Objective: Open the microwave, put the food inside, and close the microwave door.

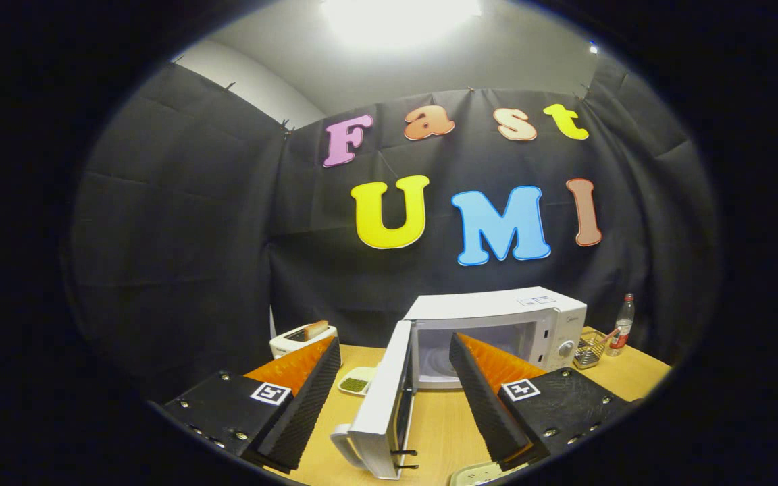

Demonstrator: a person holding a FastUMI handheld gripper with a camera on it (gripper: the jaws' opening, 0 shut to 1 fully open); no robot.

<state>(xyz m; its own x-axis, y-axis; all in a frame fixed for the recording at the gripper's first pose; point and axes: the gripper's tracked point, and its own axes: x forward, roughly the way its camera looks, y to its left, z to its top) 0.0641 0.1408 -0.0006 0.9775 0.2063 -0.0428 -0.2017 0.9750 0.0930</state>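
A white microwave point(497, 317) stands on the wooden table point(439, 425) with its door point(383, 405) swung wide open toward me; the cavity with its glass turntable point(439, 361) shows behind it. A small white dish holding green food point(355, 383) lies on the table left of the door, beside the left finger. My gripper point(392, 351) is open, its two fingers spread apart with the open door standing between them and nothing held. The right finger point(480, 385) overlaps the lower right of the cavity opening.
A white toaster point(301, 337) with a slice of bread stands at the back left. Right of the microwave are a wire basket point(590, 349) and a clear bottle with a red cap point(623, 325). A white power strip point(480, 476) lies at the table's near edge.
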